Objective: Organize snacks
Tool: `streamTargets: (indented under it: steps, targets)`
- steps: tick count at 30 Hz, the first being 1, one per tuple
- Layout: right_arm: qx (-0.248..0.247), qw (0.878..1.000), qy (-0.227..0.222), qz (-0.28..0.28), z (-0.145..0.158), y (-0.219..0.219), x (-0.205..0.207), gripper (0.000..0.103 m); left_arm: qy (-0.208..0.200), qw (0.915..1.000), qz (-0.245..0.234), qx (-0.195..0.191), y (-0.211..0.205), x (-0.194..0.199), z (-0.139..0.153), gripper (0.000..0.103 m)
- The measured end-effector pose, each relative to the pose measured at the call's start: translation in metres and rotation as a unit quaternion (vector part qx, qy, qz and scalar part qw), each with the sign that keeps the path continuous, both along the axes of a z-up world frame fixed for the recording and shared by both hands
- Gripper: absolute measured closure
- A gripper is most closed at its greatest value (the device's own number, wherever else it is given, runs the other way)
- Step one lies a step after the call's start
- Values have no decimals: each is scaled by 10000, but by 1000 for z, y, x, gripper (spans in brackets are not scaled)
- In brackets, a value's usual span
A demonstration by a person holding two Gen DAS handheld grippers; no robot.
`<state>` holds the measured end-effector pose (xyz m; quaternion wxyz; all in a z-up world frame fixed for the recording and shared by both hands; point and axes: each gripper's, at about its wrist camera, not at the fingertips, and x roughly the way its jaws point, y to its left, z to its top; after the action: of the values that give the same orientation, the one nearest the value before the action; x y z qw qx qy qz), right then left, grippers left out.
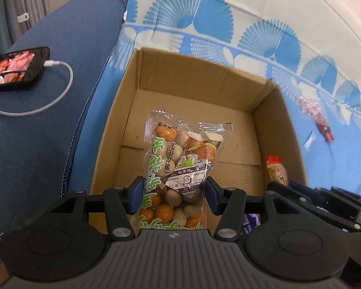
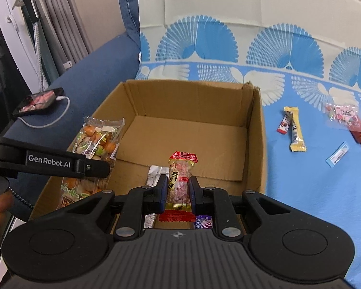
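I see a plain brown cardboard box [image 2: 199,110] on a blue cloth [image 2: 300,192] printed with pale fan shapes; my clear nut bag [image 1: 173,166] shows orange and beige balls with green lettering; the snack bar [image 2: 179,183] looks red-ended, speckled pinkish; the sofa [image 1: 36,132] is navy.

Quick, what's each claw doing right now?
Left gripper: closed on the bag of coated peanuts.
Right gripper: closed on the red-ended snack bar.

peanut bag [image 1: 174,166]: clear, upright over box [image 1: 195,72] | red-ended bar [image 2: 179,183]: upright, possibly nougat
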<state>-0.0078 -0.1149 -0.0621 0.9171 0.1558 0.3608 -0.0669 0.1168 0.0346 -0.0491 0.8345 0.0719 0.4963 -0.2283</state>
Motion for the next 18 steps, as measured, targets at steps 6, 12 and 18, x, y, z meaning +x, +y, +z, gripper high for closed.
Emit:
streamTargets:
  steps: [6,12,18]
  targets:
    - [35,9999,112,11,-10,-1,10,83,52,9997,8,244,-2,5,-13,37]
    - [420,9982,329,-269,-9,-10,14,40,-461,9988,75,150,0,-5,1,0]
    - [416,9981,358,-268,2,-5,-6,30,-511,9983,-14,276,3,-23,12,0]
